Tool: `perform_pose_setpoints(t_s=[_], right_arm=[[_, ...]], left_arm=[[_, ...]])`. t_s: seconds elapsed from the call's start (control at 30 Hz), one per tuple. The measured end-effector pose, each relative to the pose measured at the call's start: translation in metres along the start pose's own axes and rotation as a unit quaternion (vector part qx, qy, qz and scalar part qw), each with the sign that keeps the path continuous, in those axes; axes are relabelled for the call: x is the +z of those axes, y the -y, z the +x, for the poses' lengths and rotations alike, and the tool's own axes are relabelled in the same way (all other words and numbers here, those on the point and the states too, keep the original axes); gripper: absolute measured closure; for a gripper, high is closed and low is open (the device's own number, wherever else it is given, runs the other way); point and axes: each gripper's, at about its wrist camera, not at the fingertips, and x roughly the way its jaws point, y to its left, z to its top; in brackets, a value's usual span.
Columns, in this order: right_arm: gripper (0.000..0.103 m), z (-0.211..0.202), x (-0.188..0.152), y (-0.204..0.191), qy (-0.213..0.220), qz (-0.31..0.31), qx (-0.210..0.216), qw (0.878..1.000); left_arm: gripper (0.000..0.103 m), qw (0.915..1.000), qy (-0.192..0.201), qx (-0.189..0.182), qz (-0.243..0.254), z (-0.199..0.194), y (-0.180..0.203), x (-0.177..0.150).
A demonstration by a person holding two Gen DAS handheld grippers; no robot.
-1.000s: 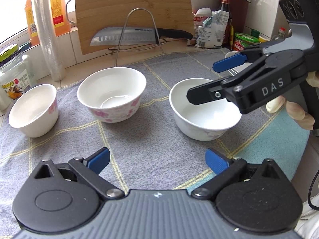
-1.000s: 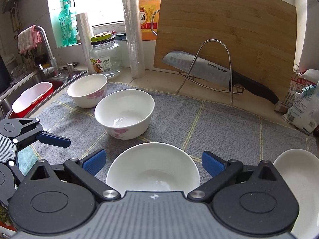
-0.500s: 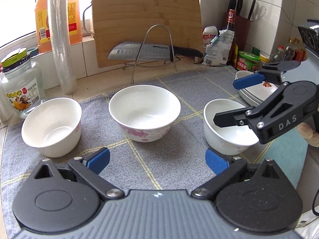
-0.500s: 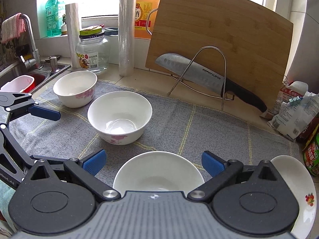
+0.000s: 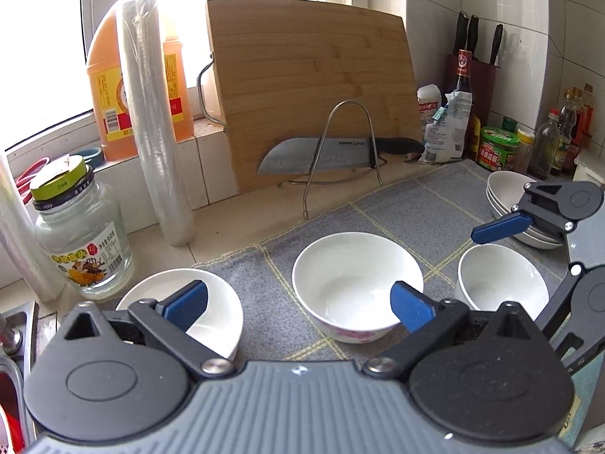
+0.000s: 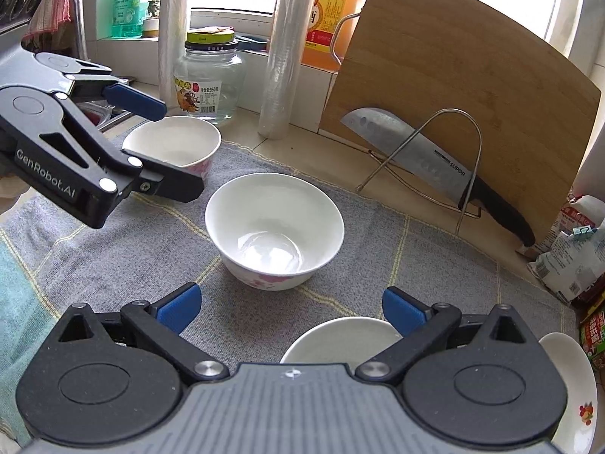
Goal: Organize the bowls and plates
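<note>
Three white bowls with pink flowers stand in a row on the grey cloth (image 5: pixel 408 204): the left bowl (image 5: pixel 211 302) (image 6: pixel 174 143), the middle bowl (image 5: pixel 357 283) (image 6: pixel 274 227) and the right bowl (image 5: pixel 503 283) (image 6: pixel 340 336). White plates (image 5: pixel 506 193) are stacked at the far right, and a plate's rim (image 6: pixel 571 397) shows in the right wrist view. My left gripper (image 5: pixel 298 304) (image 6: pixel 166 147) is open at the near side of the left bowl and holds nothing. My right gripper (image 6: pixel 291 309) (image 5: pixel 529 265) hangs open above the right bowl, also with nothing in it.
A wooden cutting board (image 5: pixel 314 90) leans at the back, with a knife (image 5: pixel 332 153) on a wire rack in front of it. A glass jar (image 5: pixel 81 234), a film roll (image 5: pixel 155 121) and an oil bottle (image 5: pixel 109 83) stand at the left. Condiment jars (image 5: pixel 499 147) crowd the right corner. A sink edge (image 5: pixel 15 340) lies far left.
My left gripper has swung left to the left bowl and now sits over its near side. My right gripper has drawn back, so the right bowl lies lower in its view.
</note>
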Motion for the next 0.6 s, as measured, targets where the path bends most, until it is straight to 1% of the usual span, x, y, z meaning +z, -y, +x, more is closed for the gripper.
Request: perform_pose_setpoints(t_s=[0.07, 0.17, 0.3, 0.33, 0.47, 0.6], right_arm=[[0.000, 0.003, 0.001, -0.001, -0.002, -0.003, -0.003, 1.000], [0.000, 0.007, 0.001, 0.001, -0.002, 0.004, 0.007, 1.000], [0.000, 0.014, 0.001, 0.001, -0.002, 0.000, 0.007, 1.000], [0.000, 0.016, 0.001, 0.001, -0.002, 0.000, 0.008, 1.000], [0.000, 0.021, 0.002, 0.001, -0.005, 0.001, 0.011, 1.000], [0.000, 0.026, 0.005, 0.002, -0.006, -0.001, 0.010, 1.000]], left_arm=[[0.001, 1.0000, -0.001, 0.003, 0.006, 0.004, -0.001, 0.006], [0.001, 1.0000, -0.003, 0.005, 0.003, 0.010, -0.002, 0.014], [0.001, 0.9992, -0.015, -0.029, -0.025, 0.021, -0.008, 0.022], [0.001, 0.9989, -0.018, -0.031, -0.030, 0.024, -0.009, 0.023], [0.001, 0.9981, -0.030, -0.045, -0.029, 0.039, -0.010, 0.029], [0.001, 0.9968, -0.054, -0.055, -0.022, 0.054, -0.008, 0.035]])
